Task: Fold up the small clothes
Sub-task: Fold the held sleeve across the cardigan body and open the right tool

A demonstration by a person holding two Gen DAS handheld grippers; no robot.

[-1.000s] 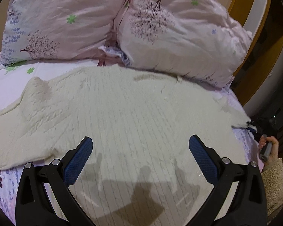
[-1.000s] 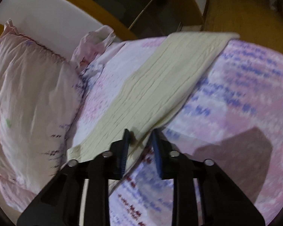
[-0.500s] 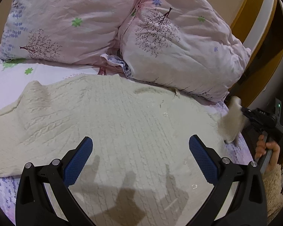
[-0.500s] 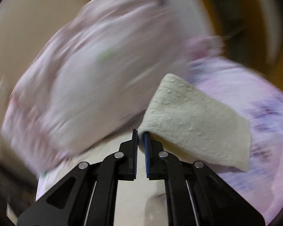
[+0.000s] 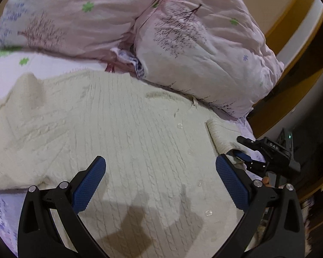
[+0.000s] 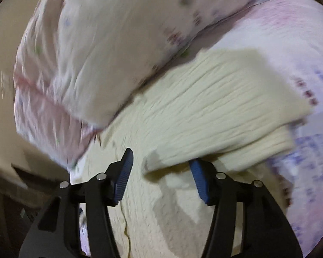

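Pink floral bedsheet (image 5: 6, 68), two pink floral pillows (image 5: 204, 49) beyond claws. Cream cable-knit sweater (image 5: 129, 133) flat under released left gripper (image 5: 160, 177). Right gripper (image 6: 162, 172) released, sleeve (image 6: 215, 116) folded ahead.

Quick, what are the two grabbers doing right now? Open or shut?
Left gripper: open, holding nothing, above the cream cable-knit sweater.
Right gripper: open, holding nothing; the folded-over sleeve lies loose.

Dim warm light, motion blur, fisheye warp
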